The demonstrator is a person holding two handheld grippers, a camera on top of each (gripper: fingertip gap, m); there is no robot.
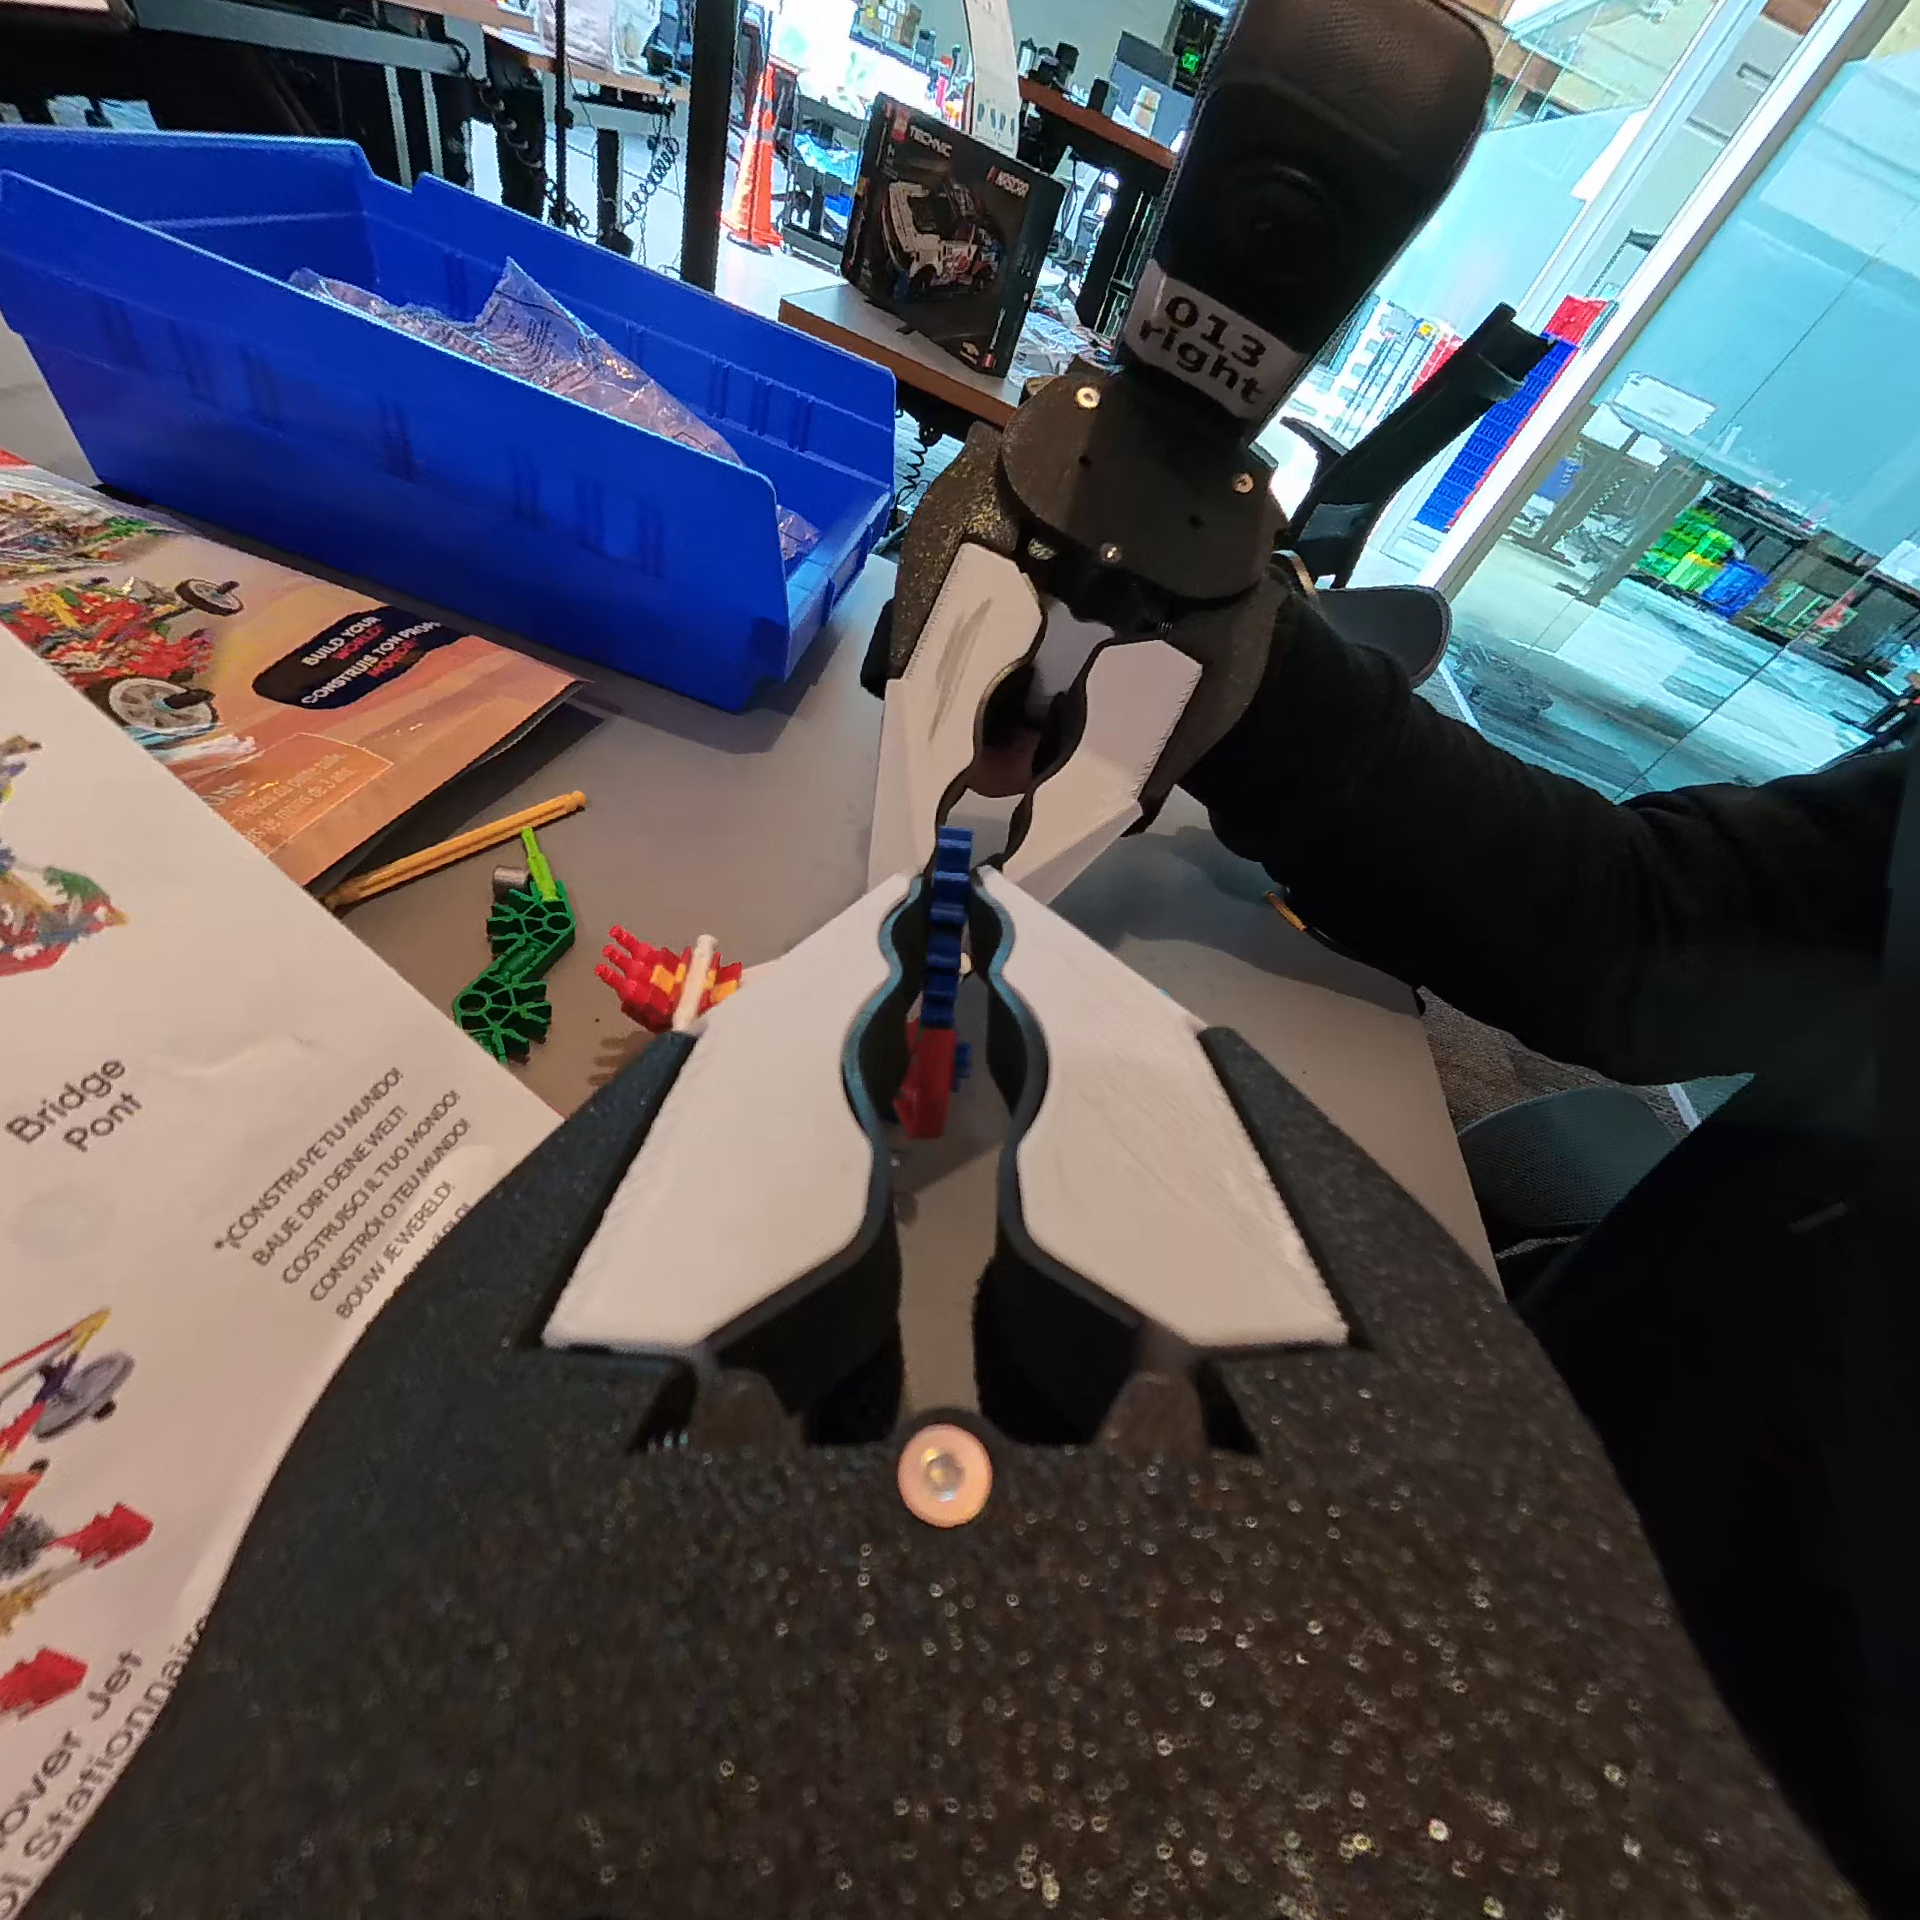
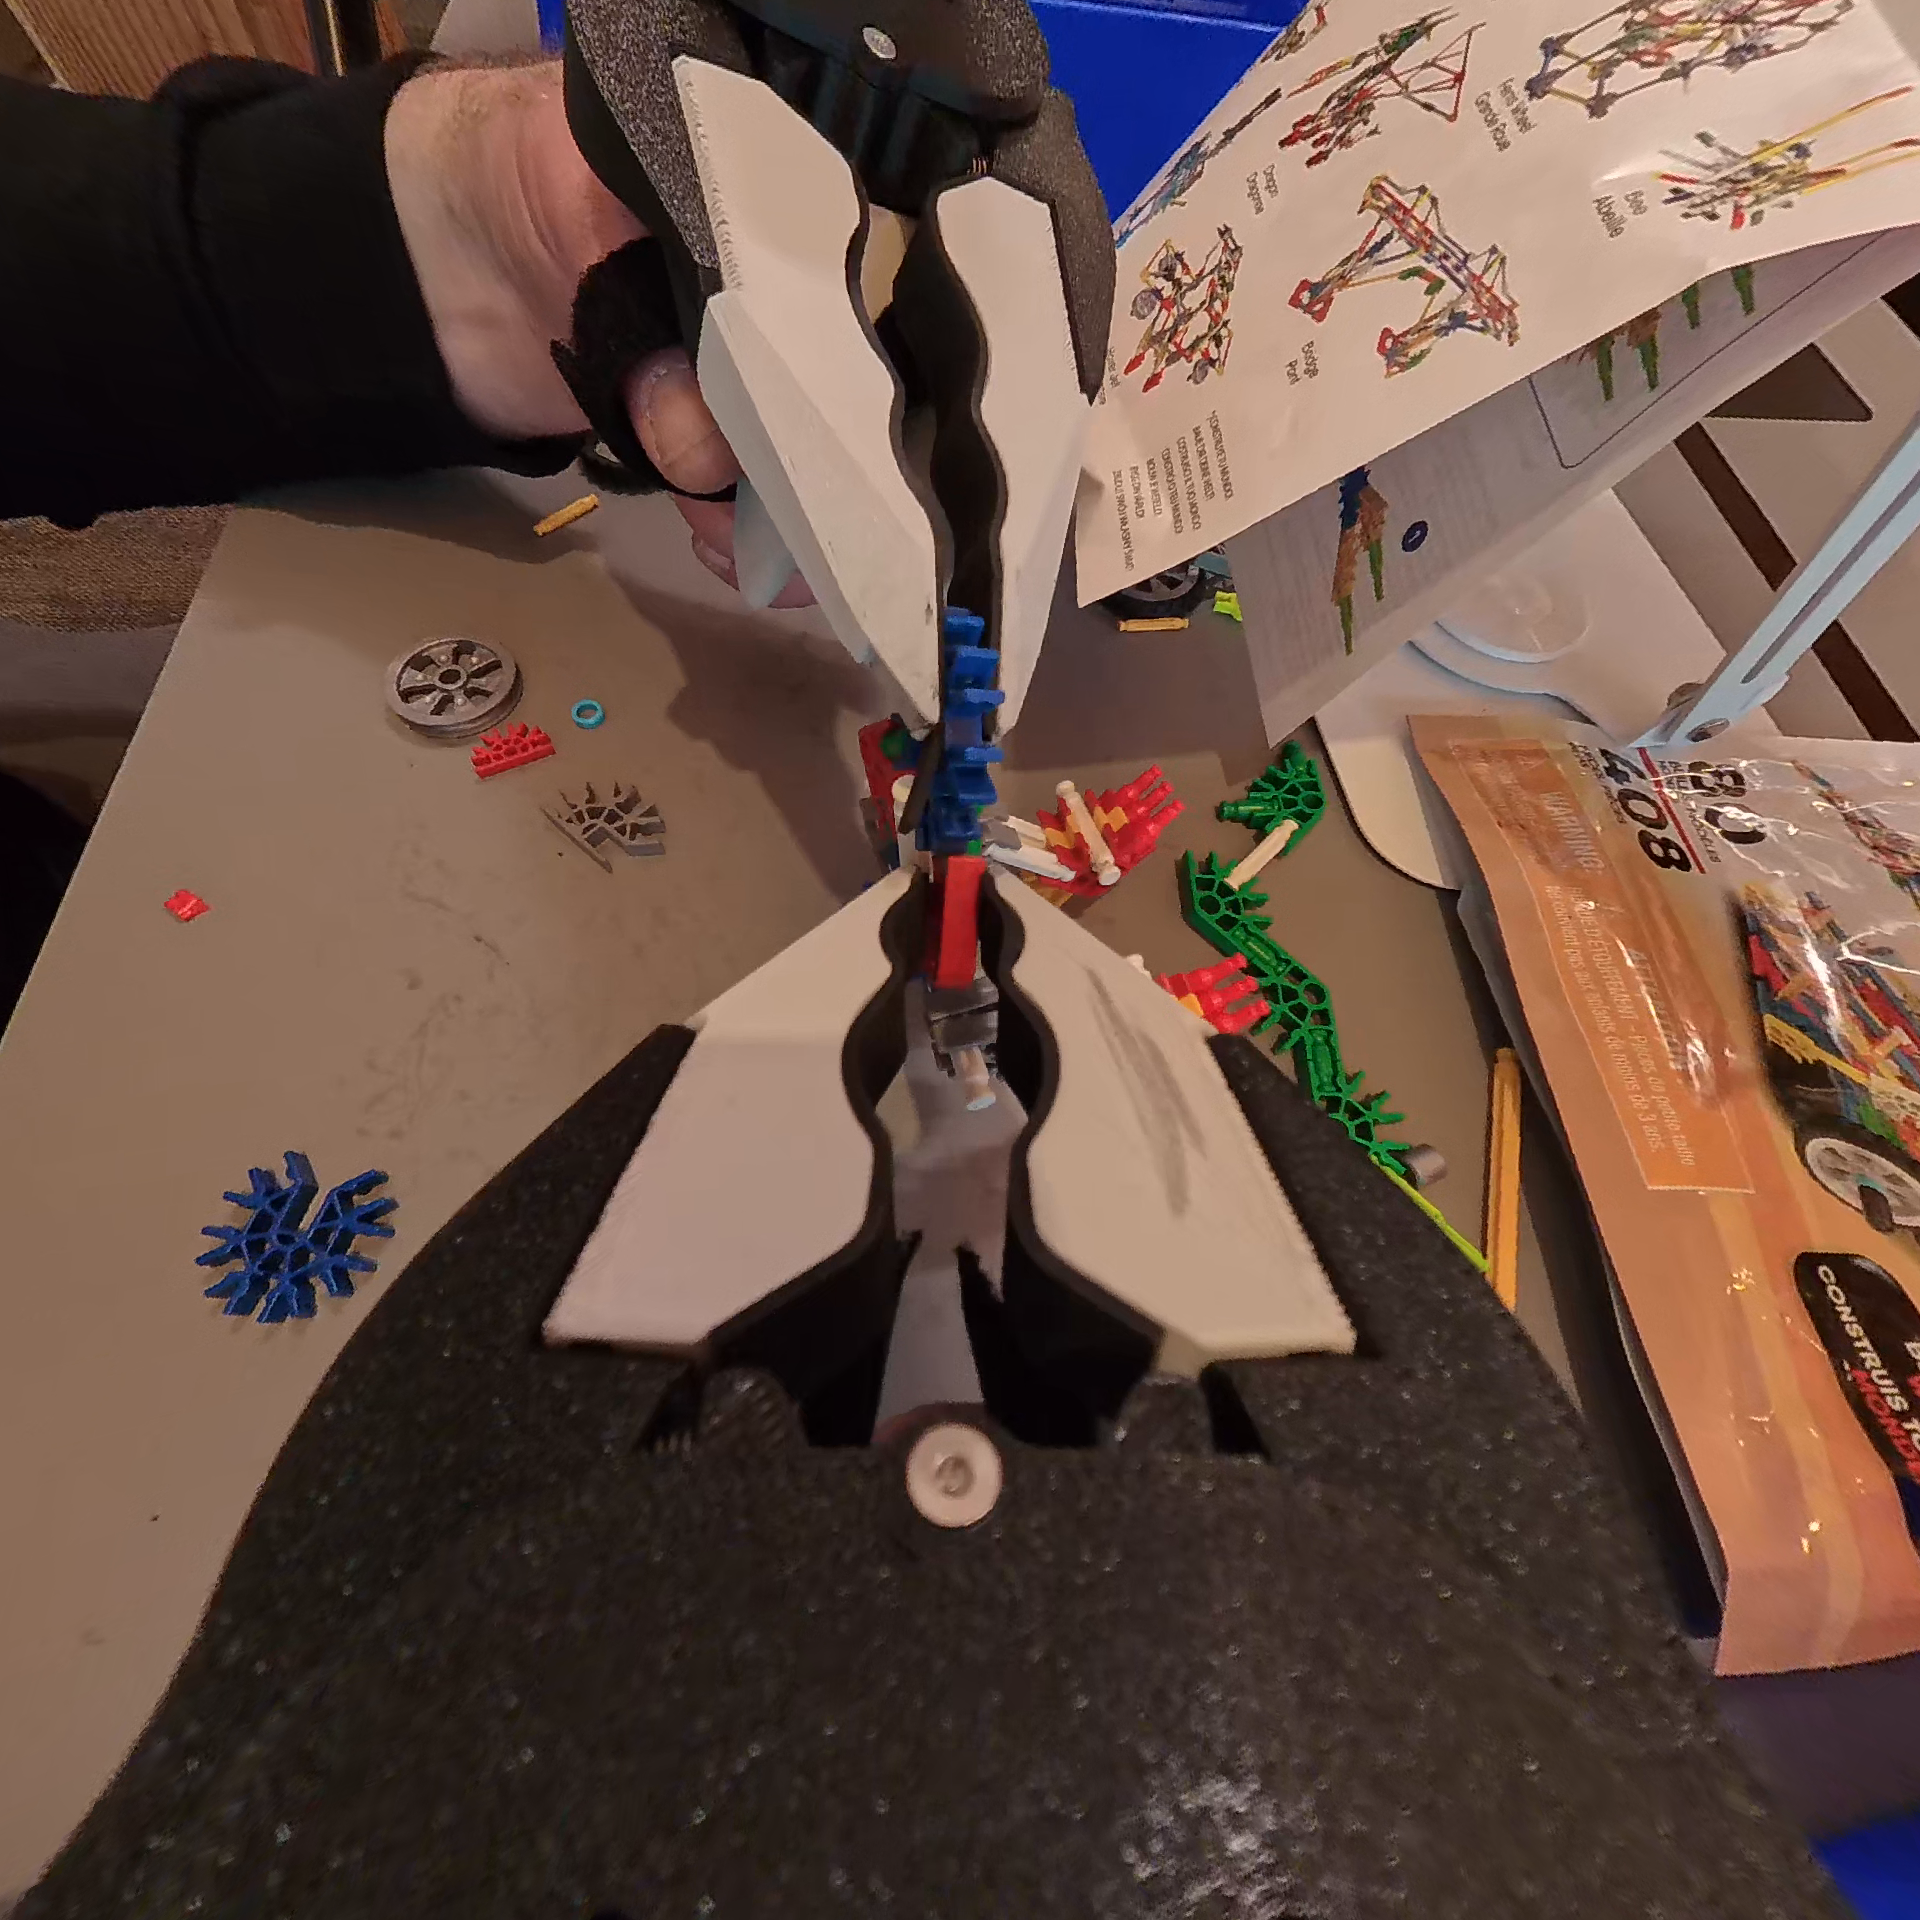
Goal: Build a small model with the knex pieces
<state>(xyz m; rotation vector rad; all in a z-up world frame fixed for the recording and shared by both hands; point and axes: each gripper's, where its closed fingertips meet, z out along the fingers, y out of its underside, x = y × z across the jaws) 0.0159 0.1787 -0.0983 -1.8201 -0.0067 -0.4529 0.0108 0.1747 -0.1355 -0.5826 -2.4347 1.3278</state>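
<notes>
My left gripper [image 1: 948, 888] is shut on a blue toothed connector [image 1: 948, 914], the top of a small snapped-together assembly held above the grey table [image 2: 416, 987]. A red piece [image 1: 925, 1081] of the assembly shows between its fingers. My right gripper [image 2: 951, 888] is shut on a red connector [image 2: 956, 925] of the same assembly, with a grey piece and white rod [image 2: 964, 1029] behind its tips. The two grippers meet tip to tip. The right gripper [image 1: 977, 831] faces me in the left wrist view. The left gripper [image 2: 966, 686] comes down from above on the blue connector [image 2: 966, 727] in the right wrist view.
A green connector chain [image 2: 1288, 997], a red-yellow cluster [image 2: 1101, 831], a grey wheel [image 2: 452, 686], a blue snowflake connector [image 2: 296, 1236] and small bits lie on the table. A blue bin [image 1: 468, 468], an instruction sheet [image 1: 208, 1091] and a printed parts bag [image 2: 1662, 1091] lie beside them. Less than 4 cm separates the two grippers' tips. Both grippers' tips are roughly 20 centimeters from the grey wheel [image 2: 452, 686].
</notes>
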